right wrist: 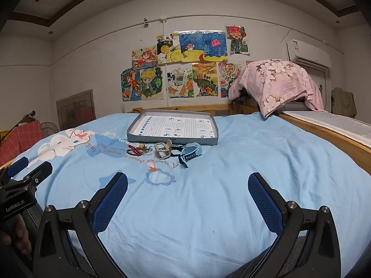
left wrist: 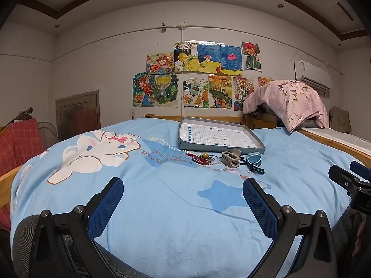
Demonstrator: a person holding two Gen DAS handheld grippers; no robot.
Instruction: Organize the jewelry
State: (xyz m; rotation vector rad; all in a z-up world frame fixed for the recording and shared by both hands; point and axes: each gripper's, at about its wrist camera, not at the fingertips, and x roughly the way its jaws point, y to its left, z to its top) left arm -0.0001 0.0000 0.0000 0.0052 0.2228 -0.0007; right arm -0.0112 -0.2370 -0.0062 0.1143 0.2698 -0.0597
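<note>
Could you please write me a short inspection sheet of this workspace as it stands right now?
Surface: light blue cartoon-print bedspread, wrinkled, on a wooden-framed bed.
Job's things: shallow grey cardboard tray, lined with grid paper, nothing in it; in front of it on the bedspread a red-and-amber trinket cluster, a beige strap buckle piece and a blue wristwatch.
Clutter: pink floral cloth draped over something at the right bedside.
Grippers: left hand-held gripper and right hand-held gripper both open, holding nothing, short of the items.
Cables: nothing seen on the bed.
Surroundings: coloured drawings on the wall, air conditioner.
</note>
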